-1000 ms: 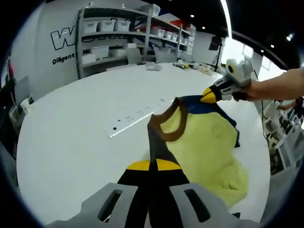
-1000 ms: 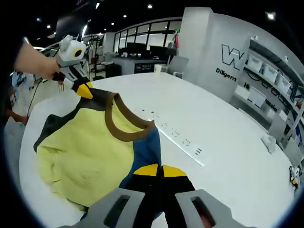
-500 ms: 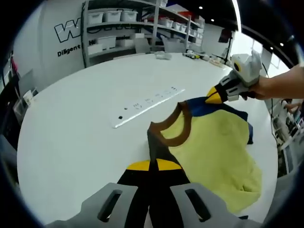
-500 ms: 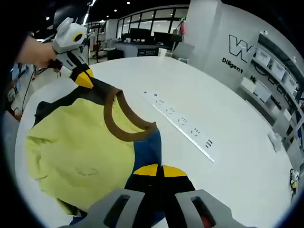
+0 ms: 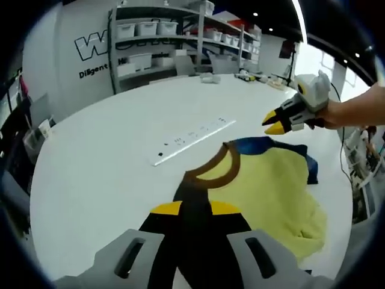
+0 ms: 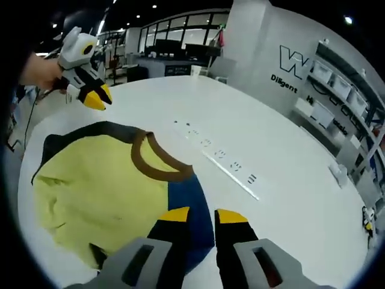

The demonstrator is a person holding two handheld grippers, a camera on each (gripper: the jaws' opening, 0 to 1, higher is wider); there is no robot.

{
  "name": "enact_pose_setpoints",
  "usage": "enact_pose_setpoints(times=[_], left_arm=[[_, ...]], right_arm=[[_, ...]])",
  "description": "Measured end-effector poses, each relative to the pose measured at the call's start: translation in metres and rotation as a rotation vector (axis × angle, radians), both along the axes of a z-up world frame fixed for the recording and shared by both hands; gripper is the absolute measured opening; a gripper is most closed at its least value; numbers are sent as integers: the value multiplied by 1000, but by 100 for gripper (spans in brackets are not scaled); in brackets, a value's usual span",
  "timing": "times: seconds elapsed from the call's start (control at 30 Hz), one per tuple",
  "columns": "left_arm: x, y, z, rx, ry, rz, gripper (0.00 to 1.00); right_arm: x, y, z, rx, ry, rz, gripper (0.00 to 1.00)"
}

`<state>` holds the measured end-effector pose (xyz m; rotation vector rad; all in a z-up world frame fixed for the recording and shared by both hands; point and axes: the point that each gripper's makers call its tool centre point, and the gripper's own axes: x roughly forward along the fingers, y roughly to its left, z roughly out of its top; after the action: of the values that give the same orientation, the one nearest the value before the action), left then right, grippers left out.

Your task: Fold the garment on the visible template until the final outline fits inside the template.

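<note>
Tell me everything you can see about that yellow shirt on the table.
The shirt lies spread on the white table, front side up. Its body is pale yellow soft cloth, a little wrinkled, with a brown ribbed collar, one blue shoulder and one dark grey shoulder. The lower edge looks bunched, not flat. Both grippers are open and off it: the right gripper hovers by the blue shoulder, the left gripper by the grey one. A long white strip lies apart from it.

Large "W" and partial "Diligent" on the grey wall (image 5: 57, 66)
</note>
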<state>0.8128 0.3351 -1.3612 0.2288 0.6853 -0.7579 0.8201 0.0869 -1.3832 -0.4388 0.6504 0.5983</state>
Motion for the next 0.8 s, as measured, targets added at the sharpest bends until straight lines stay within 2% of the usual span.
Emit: enact_pose_setpoints(times=[0.13, 0.33, 0.8], left_arm=[[-13, -2, 6, -13, -10, -11, 18], [-41, -9, 10, -46, -9, -38, 20], [-106, -33, 9, -92, 0, -98, 23]], right_arm=[[-12, 3, 6, 19, 0, 25, 11], [-42, 14, 11, 59, 4, 86, 13], [-106, 34, 10, 128, 7, 138, 18]])
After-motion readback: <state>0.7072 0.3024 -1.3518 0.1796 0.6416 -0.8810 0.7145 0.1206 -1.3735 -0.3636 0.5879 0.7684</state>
